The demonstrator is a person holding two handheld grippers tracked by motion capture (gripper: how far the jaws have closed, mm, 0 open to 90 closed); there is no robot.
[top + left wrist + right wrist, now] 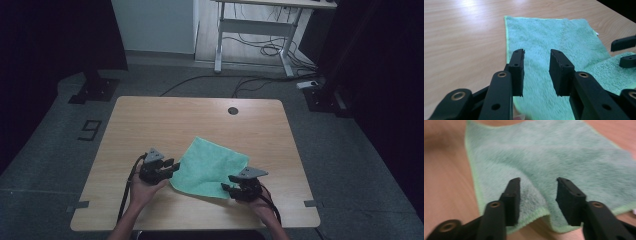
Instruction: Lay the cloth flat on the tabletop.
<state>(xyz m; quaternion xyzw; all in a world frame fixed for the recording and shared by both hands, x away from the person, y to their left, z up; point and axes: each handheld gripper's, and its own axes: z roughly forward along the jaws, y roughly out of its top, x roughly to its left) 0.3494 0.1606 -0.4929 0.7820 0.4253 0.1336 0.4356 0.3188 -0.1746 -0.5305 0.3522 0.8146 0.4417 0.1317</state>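
Black jaws of the left gripper [536,65] stand apart with nothing between them; just past their tips lies the green cloth [554,42], flat on the wooden table [461,32]; the right gripper [537,192] has its jaws apart too, one on each side of a small raised fold at the cloth's near edge; beyond both tools the cloth spreads away across the table.

A plain mint-green cloth [210,167] with a lighter green hem lies on the pale wood-grain table [165,120].
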